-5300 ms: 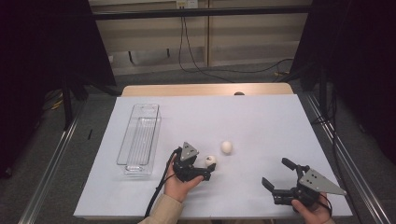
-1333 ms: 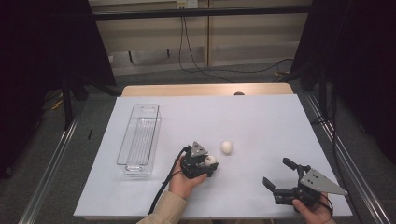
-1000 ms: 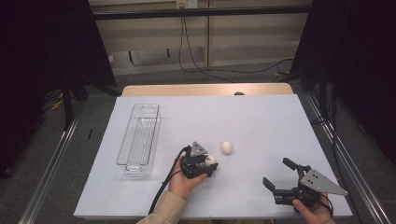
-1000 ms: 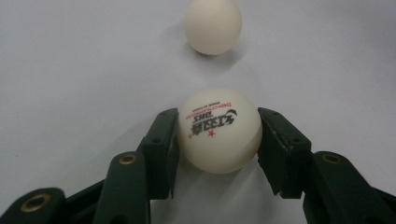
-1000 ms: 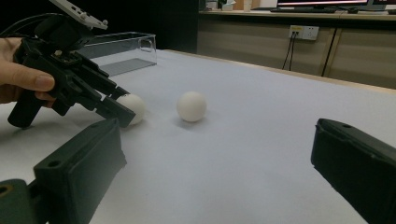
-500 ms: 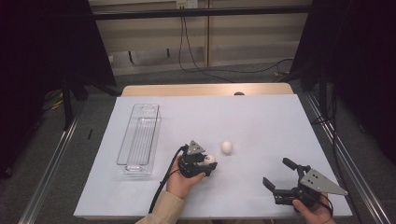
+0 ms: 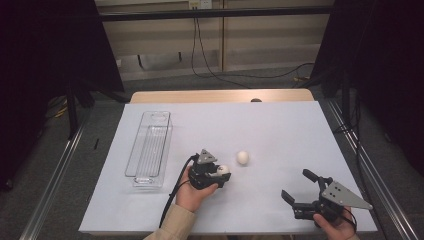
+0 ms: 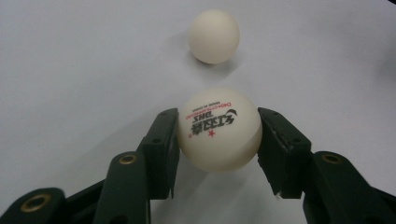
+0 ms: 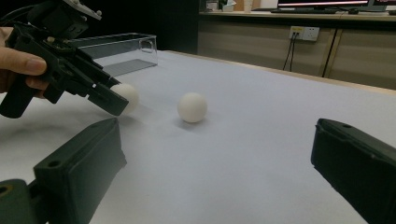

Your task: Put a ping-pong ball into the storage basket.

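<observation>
Since the earliest frame the left gripper had edged a little toward the second ball and turned slightly in the hand, while the right gripper had kept its place near the desk's front edge. In the left gripper view the fingers were clenched on a printed ball, one pad on each flank, its red and black lettering facing the camera; whether it was lifted clear of the desk or just resting on it I could not tell. Just beyond those fingertips lay a plain ball, apart from the held one and loose on the white surface. Off to the right, the right gripper's fingers stood released and wide, with nothing between them, aimed across at the plain ball. Farther out, to the left of the grasping fingers, stood the clear tray, long and apparently empty. The grip looked settled, so my judgement was that the carry to that tray came next, with the plain ball left to collect.
</observation>
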Tool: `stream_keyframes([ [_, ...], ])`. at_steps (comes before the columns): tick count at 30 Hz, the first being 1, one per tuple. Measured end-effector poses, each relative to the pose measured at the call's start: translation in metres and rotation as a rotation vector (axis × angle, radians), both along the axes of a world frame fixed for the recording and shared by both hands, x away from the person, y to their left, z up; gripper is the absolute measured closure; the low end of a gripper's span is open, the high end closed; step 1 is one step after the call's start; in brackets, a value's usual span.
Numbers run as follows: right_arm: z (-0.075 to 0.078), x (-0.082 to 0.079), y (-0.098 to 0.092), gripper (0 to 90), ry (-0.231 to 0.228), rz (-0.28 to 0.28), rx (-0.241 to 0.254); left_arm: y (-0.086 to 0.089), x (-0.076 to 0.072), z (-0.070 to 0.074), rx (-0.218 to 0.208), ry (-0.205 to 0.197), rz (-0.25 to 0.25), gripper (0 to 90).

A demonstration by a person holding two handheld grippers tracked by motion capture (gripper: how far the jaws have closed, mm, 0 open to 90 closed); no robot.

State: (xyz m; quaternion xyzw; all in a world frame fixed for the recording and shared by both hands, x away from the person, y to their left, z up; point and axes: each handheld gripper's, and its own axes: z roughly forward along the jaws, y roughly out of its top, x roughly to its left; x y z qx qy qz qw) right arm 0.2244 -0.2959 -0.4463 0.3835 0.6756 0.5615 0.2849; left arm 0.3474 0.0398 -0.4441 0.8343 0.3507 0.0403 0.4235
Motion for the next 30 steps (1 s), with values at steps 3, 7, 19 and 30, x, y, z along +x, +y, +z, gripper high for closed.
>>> stream_keyframes([
  [3,0.000,0.000,0.000,1.5,0.000,0.000,0.000,0.001,0.000,0.001,-0.004,-0.001,0.005,51.0],
  [7,0.000,0.000,0.000,1.6,0.001,0.002,-0.001,0.002,0.001,0.002,-0.001,0.003,0.002,51.0],
  [19,0.000,0.000,0.000,1.5,0.000,0.001,0.000,0.008,0.001,0.006,-0.013,0.010,0.014,51.0],
  [30,0.000,0.000,0.000,1.5,0.001,0.002,-0.001,0.012,0.002,0.009,-0.009,0.017,0.017,51.0],
])
